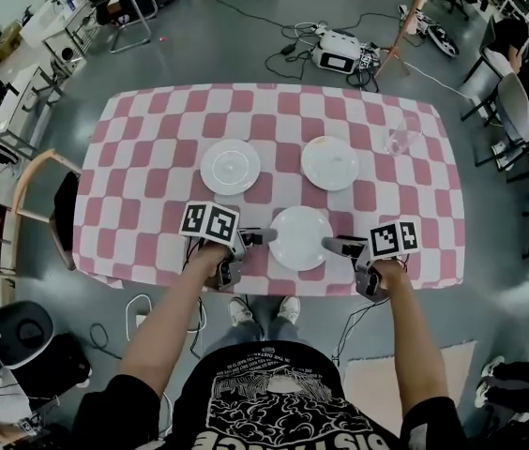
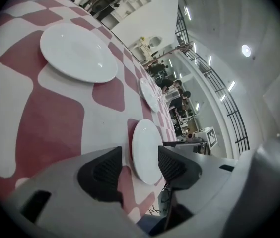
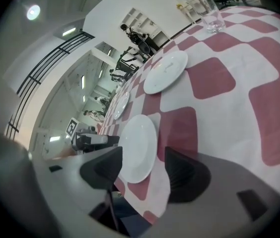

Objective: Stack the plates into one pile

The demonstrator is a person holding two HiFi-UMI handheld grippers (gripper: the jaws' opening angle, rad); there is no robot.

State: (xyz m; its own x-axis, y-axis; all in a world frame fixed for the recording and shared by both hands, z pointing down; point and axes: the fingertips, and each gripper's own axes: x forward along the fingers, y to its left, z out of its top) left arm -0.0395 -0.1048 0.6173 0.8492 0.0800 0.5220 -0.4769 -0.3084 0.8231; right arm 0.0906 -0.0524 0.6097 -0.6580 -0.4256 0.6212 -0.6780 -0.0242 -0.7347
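Left gripper point(image 1: 263, 237), right gripper point(image 1: 335, 246): jaws apart, nothing pinched. They flank near plate point(image 1: 300, 237), lower centre, one per rim, likely for a level two-sided lift. Far-left plate point(image 1: 230, 166) and far-right plate point(image 1: 330, 162) lie separate, upper centre, on checked cloth point(image 1: 152, 157). Pile not started.

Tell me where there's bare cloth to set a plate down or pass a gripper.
Free on the tablecloth: the left strip beside the far left plate; the far edge behind it and the far right plate; the right side below the glass. Crowded: the near middle, where left gripper and right gripper flank the near plate.
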